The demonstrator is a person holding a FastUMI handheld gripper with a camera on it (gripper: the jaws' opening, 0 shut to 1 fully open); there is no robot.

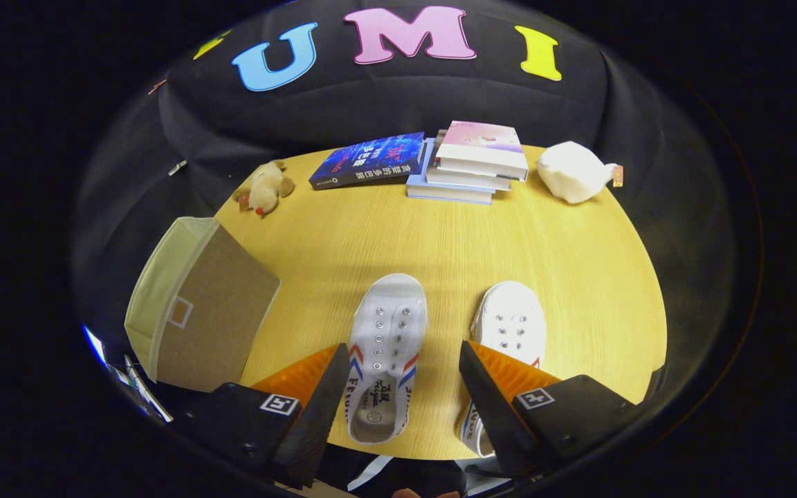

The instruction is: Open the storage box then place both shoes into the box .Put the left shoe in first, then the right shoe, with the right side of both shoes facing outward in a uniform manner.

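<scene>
While the gripper (398, 394) hovers wide open and empty, one white canvas shoe (385, 346) lies between its fingers, its pair (509, 332) beside. Light, soft uppers; likely best pinched at the heel collar. Storage box (198, 304) stands closed, leftward.

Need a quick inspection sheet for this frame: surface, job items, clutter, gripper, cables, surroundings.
Surface: round wooden table, bare in the middle.
Job's things: storage box at the table's left edge, lid shut; left shoe lies between the fingers, toe pointing away; right shoe beside it, partly behind one finger.
Clutter: blue book, book stack, tan plush toy, white plush toy, all along the far edge.
Gripper: gripper open, fingers wide apart, holding nothing.
Cables: nothing seen.
Surroundings: black cloth wall behind the table.
</scene>
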